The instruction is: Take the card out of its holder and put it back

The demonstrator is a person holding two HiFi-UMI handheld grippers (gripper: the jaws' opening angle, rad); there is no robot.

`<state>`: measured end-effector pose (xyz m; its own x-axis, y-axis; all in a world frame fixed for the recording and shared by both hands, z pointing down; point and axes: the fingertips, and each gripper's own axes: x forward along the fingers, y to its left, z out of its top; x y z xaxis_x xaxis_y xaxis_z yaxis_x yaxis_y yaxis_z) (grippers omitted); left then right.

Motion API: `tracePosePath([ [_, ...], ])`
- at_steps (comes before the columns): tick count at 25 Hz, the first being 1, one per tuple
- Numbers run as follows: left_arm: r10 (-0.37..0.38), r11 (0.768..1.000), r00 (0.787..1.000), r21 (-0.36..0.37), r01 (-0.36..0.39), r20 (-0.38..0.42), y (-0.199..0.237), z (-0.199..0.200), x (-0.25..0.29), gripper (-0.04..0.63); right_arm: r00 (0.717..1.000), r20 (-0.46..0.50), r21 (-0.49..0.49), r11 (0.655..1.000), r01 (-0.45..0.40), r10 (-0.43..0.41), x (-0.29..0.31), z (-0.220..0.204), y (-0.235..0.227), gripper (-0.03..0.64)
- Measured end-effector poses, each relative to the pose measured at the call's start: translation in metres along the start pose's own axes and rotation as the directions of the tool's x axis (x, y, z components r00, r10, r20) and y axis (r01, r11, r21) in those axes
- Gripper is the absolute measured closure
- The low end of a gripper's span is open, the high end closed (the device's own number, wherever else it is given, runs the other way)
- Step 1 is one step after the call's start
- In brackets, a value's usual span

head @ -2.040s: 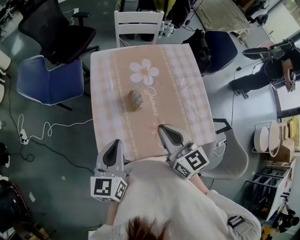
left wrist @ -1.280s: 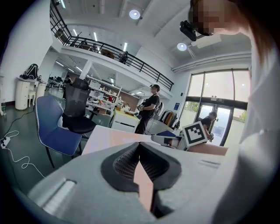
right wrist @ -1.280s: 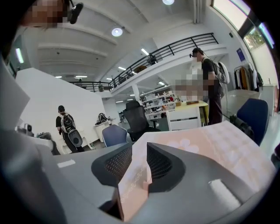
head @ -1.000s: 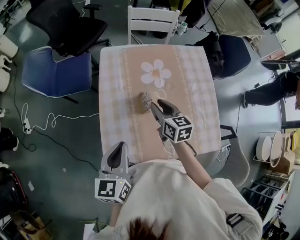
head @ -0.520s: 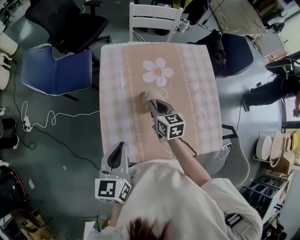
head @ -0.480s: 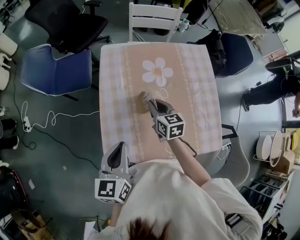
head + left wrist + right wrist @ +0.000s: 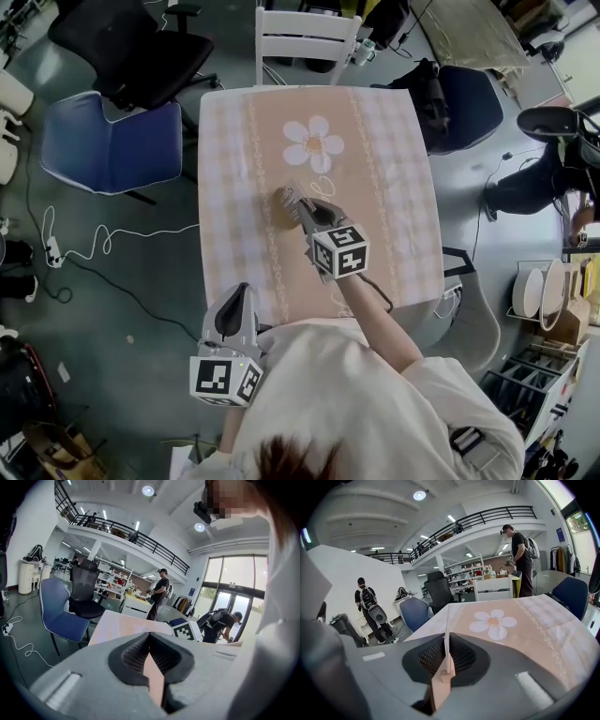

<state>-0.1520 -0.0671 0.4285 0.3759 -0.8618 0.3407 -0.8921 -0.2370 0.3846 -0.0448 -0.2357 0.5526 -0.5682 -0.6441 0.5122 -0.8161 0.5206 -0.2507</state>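
Observation:
A small wooden card holder (image 7: 284,200) stands near the middle of the pink checked table (image 7: 384,178), with a thin white card upright in it. My right gripper (image 7: 297,205) reaches it from the near side. In the right gripper view the card (image 7: 447,630) runs edge-on between the jaws, and the right gripper (image 7: 447,654) is shut on it. The card's lower end meets the wooden block (image 7: 440,676). My left gripper (image 7: 236,293) is held at the table's near edge, close to the person's body. It (image 7: 151,645) is shut with nothing in it.
A white flower print (image 7: 314,145) lies beyond the holder. Around the table stand a white chair (image 7: 305,37), a blue chair (image 7: 112,141), a black office chair (image 7: 131,47), a dark blue chair (image 7: 464,103) and a grey chair (image 7: 466,302). A cable (image 7: 94,253) trails on the floor at left.
My right gripper travelled from the table's near edge out to the card holder and closed on the card. Over the last half second it barely shifted. The left gripper stayed put.

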Motion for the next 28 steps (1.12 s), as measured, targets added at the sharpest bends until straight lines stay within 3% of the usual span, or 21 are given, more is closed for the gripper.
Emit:
tracePosePath([
  [28, -0.015, 1.0, 0.999, 0.015, 0.014, 0.038, -0.008, 0.006, -0.006, 0.595, 0.997, 0.077, 0.0, 1.0, 0.01, -0.01, -0.031, 0.039, 0.002, 0.603],
])
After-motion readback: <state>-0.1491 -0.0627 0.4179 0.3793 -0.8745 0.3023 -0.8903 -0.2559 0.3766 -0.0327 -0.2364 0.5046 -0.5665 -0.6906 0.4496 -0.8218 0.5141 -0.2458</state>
